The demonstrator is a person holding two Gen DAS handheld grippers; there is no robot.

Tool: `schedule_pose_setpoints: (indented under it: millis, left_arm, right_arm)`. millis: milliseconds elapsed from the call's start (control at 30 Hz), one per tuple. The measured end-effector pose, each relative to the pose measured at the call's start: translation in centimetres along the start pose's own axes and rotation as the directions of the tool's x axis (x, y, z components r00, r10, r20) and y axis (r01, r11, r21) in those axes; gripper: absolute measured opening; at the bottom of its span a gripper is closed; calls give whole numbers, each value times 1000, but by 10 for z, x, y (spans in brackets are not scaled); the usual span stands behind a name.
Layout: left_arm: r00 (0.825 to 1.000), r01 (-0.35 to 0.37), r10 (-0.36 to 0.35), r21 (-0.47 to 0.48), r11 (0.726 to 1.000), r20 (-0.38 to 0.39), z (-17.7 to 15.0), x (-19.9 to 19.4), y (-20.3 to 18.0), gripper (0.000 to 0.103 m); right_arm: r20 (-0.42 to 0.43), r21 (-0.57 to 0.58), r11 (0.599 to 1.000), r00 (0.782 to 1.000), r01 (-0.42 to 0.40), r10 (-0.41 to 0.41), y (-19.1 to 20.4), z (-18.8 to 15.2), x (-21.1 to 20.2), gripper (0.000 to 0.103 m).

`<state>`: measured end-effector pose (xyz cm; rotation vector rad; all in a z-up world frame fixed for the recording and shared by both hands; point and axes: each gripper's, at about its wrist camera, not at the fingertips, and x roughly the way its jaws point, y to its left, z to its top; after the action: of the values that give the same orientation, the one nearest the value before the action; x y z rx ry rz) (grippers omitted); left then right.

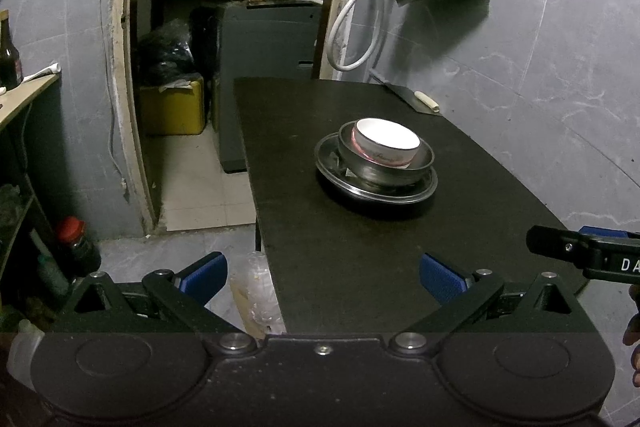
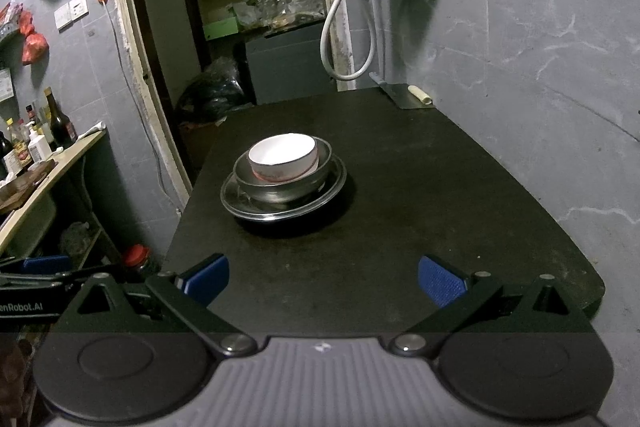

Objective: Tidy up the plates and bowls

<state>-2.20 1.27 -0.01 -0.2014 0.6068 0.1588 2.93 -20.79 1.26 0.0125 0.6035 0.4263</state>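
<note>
Blue-padded and spread wide, the left claw (image 1: 322, 277) holds nothing, well short of the stack mid-tabletop (image 1: 320, 247). A white ceramic bowl (image 1: 387, 143) nests in a steel bowl (image 1: 424, 163) on a round steel plate (image 1: 332, 167). Farther right, the right claw (image 2: 323, 279) also gapes, empty.

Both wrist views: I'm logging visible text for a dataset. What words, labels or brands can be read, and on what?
"DA", cut off at the frame edge: on the right gripper body, in the left wrist view.
"enRobot.AI", start cut off: on the left gripper body, in the right wrist view.
Script on the white bowl: too blurred to read.
Labels on the bottles: too small to read.
</note>
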Motion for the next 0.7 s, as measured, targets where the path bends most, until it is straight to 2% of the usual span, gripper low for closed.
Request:
schedule_pose_setpoints:
  millis: [700]
  left_arm:
    - [1000, 0, 0, -1, 1000, -3, 0, 1, 0, 102]
  right_arm:
    - [-4, -8, 1000, 1000, -1, 1, 1, 2, 2, 103]
